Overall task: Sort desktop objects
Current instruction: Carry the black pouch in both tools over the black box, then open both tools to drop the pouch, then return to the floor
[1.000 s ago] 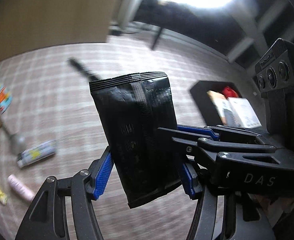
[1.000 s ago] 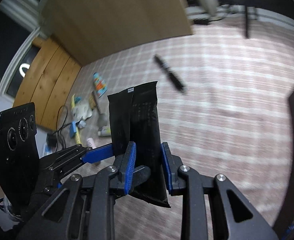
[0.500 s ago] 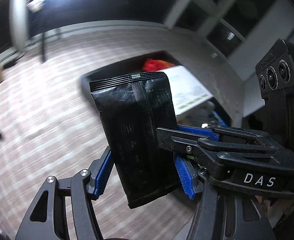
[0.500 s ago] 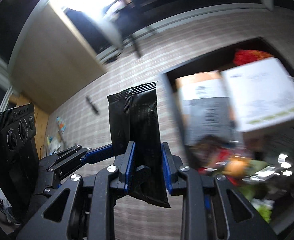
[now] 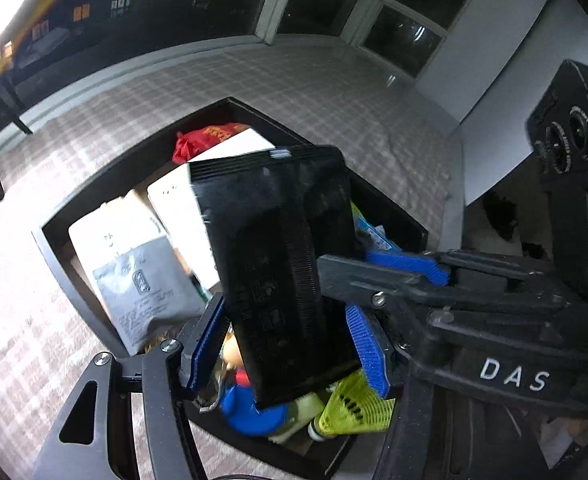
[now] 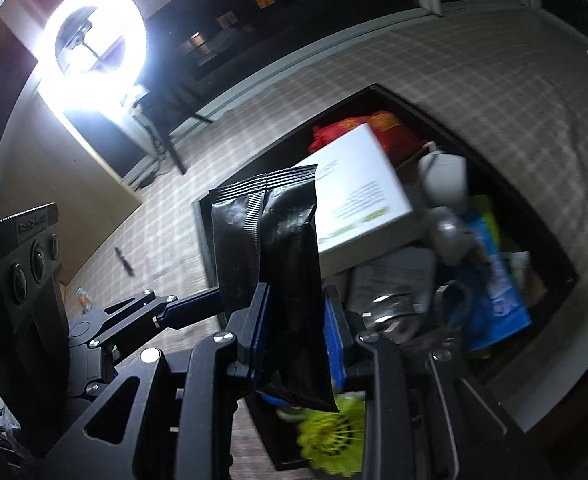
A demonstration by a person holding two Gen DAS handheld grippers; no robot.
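Both tongs, left tongs and right tongs, are clamped on one black foil pouch, mid-frame above the black bin. Light, crinkly, slick; low flat-side grips look best.

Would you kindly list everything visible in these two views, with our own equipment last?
pouch: 1, black, upright between both grippers above the bin
bin: 1, black, on the checked cloth, crowded
box: 1, white, in the bin
red bag: 1, at the bin's far end
grey packet: 1, in the bin
shuttlecock: 1, yellow-green, bin's near corner
ring light: 1, white, lit, beyond the table
left hand-held gripper: black, blue pads, around pouch
right hand-held gripper: same, clamping pouch
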